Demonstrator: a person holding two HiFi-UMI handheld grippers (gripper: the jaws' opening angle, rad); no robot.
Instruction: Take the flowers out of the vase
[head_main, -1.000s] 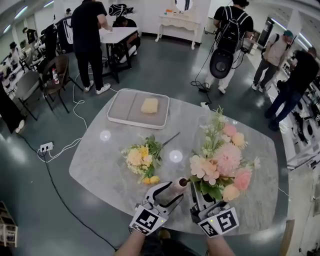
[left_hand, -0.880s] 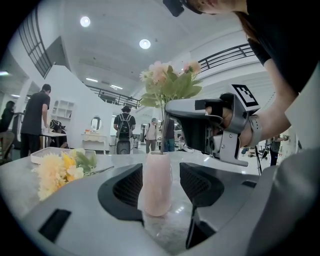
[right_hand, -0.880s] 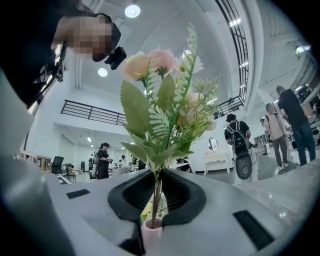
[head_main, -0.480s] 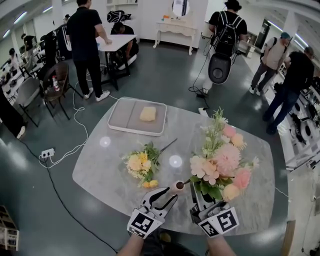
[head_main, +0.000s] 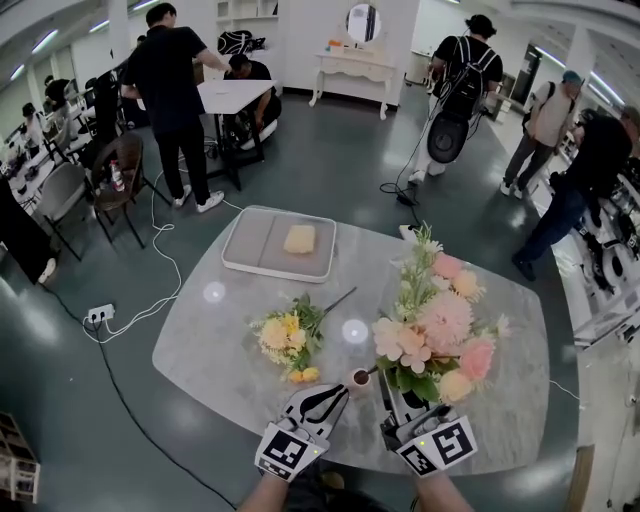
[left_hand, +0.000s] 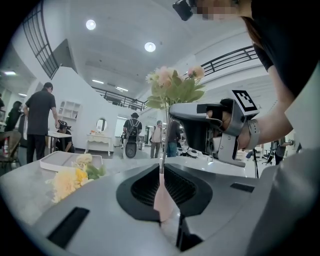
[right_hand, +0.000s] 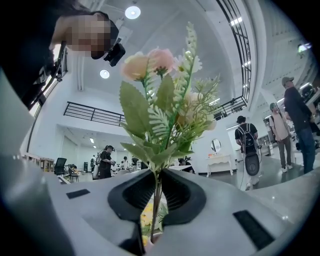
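On the pale marbled table (head_main: 200, 330), furthest left, a loose yellow bunch (head_main: 287, 338) of cream and yellow blooms with green leaves, lying flat, its dark stalk pointing toward the far right. Behind it, a grey tray (head_main: 250, 245) with a yellow sponge (head_main: 299, 238) in the right half. Just right of the bunch, at the near edge, the left gripper (head_main: 338, 392), jaws only just drawn together and now clamped on the vase (head_main: 359, 379), which shows in the left gripper view as a pink sliver squeezed in the seam between the dark pads. Small and slim, that vase: pinkish-beige, with a round dark mouth facing up, standing near the table's front edge between the two grippers. Rising from its mouth and leaning right, a thin stem (left_hand: 163, 150). Next, the right gripper (head_main: 392, 393), pinching that stem just under the lowest leaves, close above the vase. Furthest right and highest, the flowers (head_main: 436, 325): a full head of peach, soft pink and cream blooms, with one large frilled pink bloom near the middle and rounder peach ones at the lower right. Below them, broad toothed green leaves; at the top, a pale feathery spray. Stem end down in the vase mouth, not yet out.
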